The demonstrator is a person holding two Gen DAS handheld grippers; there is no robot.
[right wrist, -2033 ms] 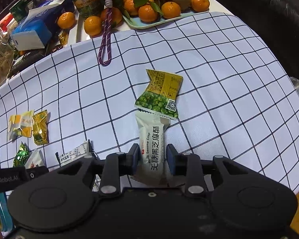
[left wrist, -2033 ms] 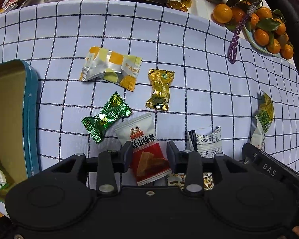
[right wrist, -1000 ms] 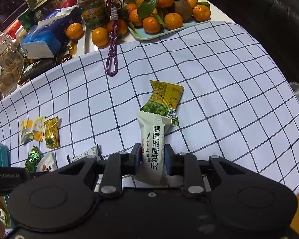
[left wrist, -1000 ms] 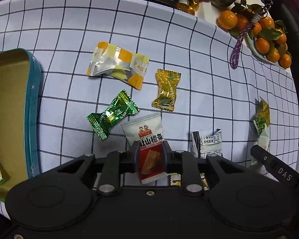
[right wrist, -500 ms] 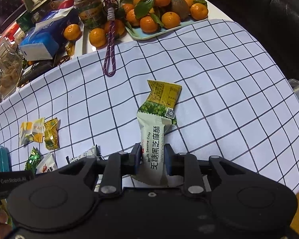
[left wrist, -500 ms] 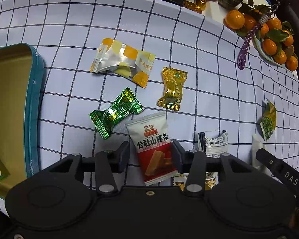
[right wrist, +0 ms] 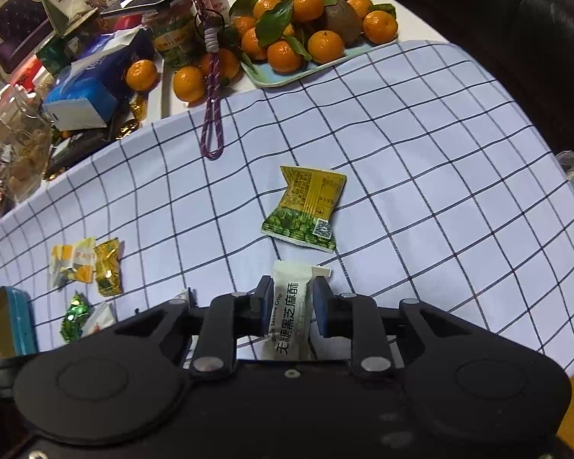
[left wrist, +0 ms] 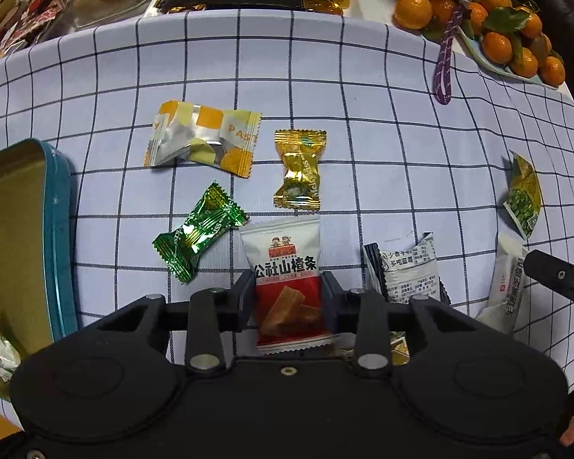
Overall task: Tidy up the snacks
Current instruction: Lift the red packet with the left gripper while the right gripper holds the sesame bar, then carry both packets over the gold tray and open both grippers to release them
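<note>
Jaws of the left gripper point(left wrist: 287, 298) straddle the red-and-white haw packet point(left wrist: 285, 279), closing on it. The right gripper point(right wrist: 290, 308) pinches the upright white sesame bar point(right wrist: 287, 306), presumably for transfer to the teal tin point(left wrist: 55, 237), which is open at far left. Beyond lie the green candy point(left wrist: 197, 233), gold candy point(left wrist: 298, 170) and, farther still, the orange-and-white packet point(left wrist: 203, 141), all well apart; open cloth separates them from the cluttered far edge.

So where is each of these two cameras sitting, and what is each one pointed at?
Left wrist: rides the left gripper, looking down at the red-and-white hawthorn packet; jaws closing around it; fingertip bottom right.
Right wrist: rides the right gripper, looking down at the white sesame crisp bar it grips.
Shared: checked cloth, teal tin, that bar.
</note>
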